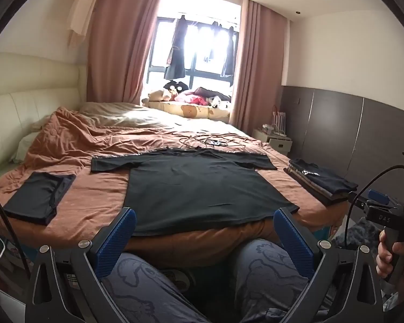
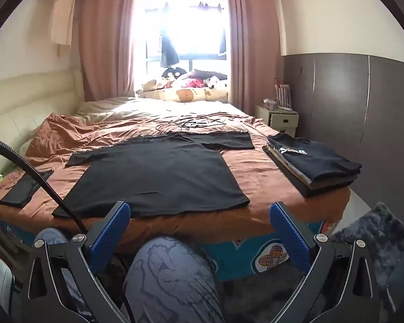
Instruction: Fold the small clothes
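Left wrist view: shirt's (image 1: 199,188) near hem hidden behind tool (image 1: 204,223) fingers.

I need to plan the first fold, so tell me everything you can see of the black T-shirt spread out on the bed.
The black short-sleeved T-shirt looks like soft matte knit. It lies flat and unfolded on the rust-orange bedspread, both sleeves spread sideways, collar toward the window, hem along the near bed edge. A few shallow wrinkles cross the body. Nothing rests on it; both grippers hang open short of it, not touching.
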The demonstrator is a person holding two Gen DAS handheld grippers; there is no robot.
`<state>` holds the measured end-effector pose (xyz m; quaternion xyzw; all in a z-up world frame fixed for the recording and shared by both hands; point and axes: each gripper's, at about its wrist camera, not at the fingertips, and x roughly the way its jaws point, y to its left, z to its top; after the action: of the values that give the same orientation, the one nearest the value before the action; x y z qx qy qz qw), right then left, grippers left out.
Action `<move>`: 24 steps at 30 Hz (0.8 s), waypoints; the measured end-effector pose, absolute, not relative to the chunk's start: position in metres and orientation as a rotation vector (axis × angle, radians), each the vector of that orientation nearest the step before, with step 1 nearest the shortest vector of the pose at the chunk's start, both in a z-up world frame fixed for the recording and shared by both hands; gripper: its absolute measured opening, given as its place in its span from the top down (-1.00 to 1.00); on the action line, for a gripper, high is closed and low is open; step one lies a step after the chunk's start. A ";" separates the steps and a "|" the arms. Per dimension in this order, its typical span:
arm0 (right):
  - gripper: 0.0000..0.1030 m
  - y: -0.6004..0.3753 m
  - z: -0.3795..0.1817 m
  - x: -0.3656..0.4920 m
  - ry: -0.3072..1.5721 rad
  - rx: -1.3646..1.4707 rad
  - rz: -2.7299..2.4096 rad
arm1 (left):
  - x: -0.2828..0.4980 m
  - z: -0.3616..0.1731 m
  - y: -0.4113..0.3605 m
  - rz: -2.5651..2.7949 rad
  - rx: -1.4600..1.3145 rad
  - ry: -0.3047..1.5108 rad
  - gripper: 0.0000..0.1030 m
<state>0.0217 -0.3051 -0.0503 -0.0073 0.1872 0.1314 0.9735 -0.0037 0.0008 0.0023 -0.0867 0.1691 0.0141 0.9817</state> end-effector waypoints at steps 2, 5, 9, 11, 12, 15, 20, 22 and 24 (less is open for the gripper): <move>-1.00 -0.320 -0.052 0.019 0.378 0.021 0.266 | -0.005 -0.003 0.001 0.017 -0.172 0.340 -0.99; -1.00 -0.309 -0.050 0.019 0.398 -0.014 0.248 | -0.008 -0.004 -0.002 0.006 -0.157 0.345 -0.99; -1.00 -0.312 -0.048 0.016 0.402 -0.014 0.233 | -0.009 0.000 -0.014 -0.016 -0.129 0.363 -0.99; -1.00 -0.316 -0.046 0.013 0.399 -0.002 0.234 | -0.011 0.000 -0.017 -0.015 -0.119 0.364 -0.99; -1.00 -0.317 -0.046 0.012 0.397 -0.002 0.230 | -0.011 0.000 -0.019 -0.013 -0.113 0.367 -0.99; -1.00 -0.317 -0.045 0.011 0.396 -0.001 0.222 | -0.012 0.000 -0.021 -0.017 -0.114 0.367 -0.99; -1.00 -0.315 -0.043 0.008 0.393 0.005 0.218 | -0.013 -0.001 -0.018 -0.014 -0.117 0.365 -0.99; -1.00 -0.315 -0.043 0.007 0.391 0.002 0.220 | -0.014 0.000 -0.020 -0.012 -0.116 0.366 -0.99; -1.00 -0.315 -0.043 0.007 0.390 0.005 0.221 | -0.016 -0.001 -0.019 -0.013 -0.118 0.367 -0.99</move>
<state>0.0070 -0.3154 -0.0434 0.0025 0.1935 0.1096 0.9750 -0.0157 -0.0186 -0.0009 -0.0589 0.1823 -0.0064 0.9815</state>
